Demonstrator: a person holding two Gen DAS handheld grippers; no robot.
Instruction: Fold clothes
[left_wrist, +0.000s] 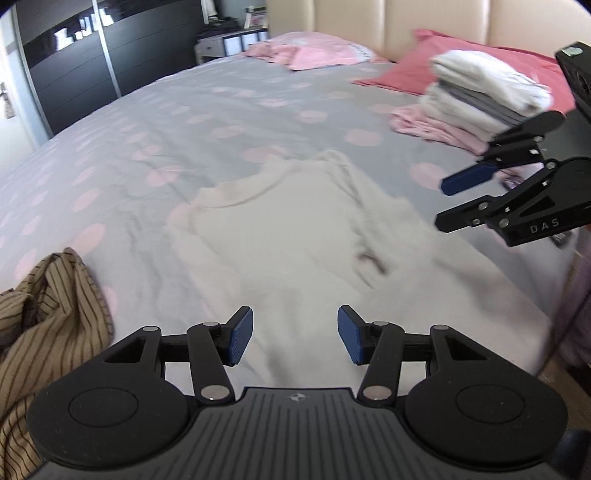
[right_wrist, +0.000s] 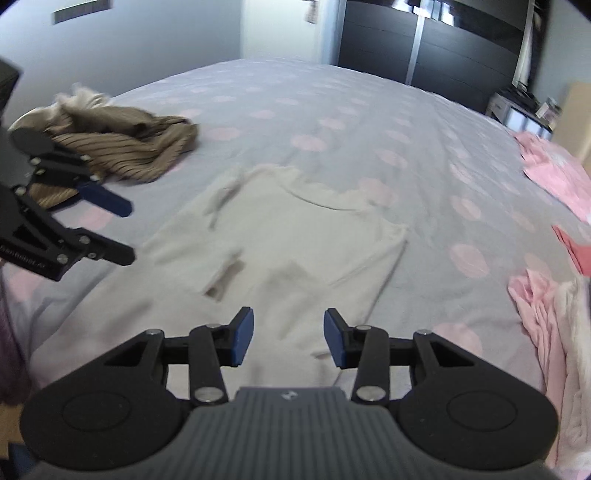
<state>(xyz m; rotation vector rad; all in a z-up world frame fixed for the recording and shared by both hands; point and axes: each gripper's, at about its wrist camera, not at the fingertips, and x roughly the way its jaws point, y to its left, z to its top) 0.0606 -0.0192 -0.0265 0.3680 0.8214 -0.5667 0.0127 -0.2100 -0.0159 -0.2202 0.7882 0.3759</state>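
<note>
I see the white shirt (left_wrist: 295, 236) lying flat on the bed (left_wrist: 184, 122). My left claw (left_wrist: 295, 336) and my right claw (right_wrist: 288, 338) are both let go, hanging over it with nothing between their blue pads.

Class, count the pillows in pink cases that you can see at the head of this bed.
2. A light pink pillow lies at the far side by the headboard; a darker pink pillow lies behind the stack of folded clothes. Others may be hidden.
</note>
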